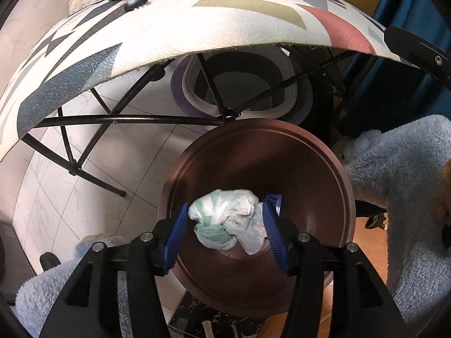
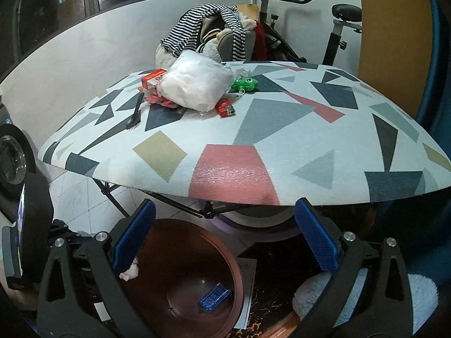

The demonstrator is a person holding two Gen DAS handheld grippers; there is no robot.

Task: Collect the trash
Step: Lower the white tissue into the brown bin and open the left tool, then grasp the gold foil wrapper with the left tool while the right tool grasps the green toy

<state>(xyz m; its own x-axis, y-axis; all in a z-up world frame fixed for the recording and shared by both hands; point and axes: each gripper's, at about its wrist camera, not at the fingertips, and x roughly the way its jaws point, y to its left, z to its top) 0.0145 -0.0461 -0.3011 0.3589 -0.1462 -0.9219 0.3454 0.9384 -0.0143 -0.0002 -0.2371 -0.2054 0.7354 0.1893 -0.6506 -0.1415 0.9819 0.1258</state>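
bright indoor light, sheen on the table [image 2: 234,169], fisheye-bent edges, sharp focus.

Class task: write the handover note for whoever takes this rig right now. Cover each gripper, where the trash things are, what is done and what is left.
Left gripper: over the brown bin, crumpled wrapper between its pads; whether gripped or just released, unclear.
Right gripper: open, empty, near the table edge.
Done: blue packet lies in the bin.
Left: let the wrapper fall in; then the table's red packaging, black spoon, red lighter and plastic bag, if trash.
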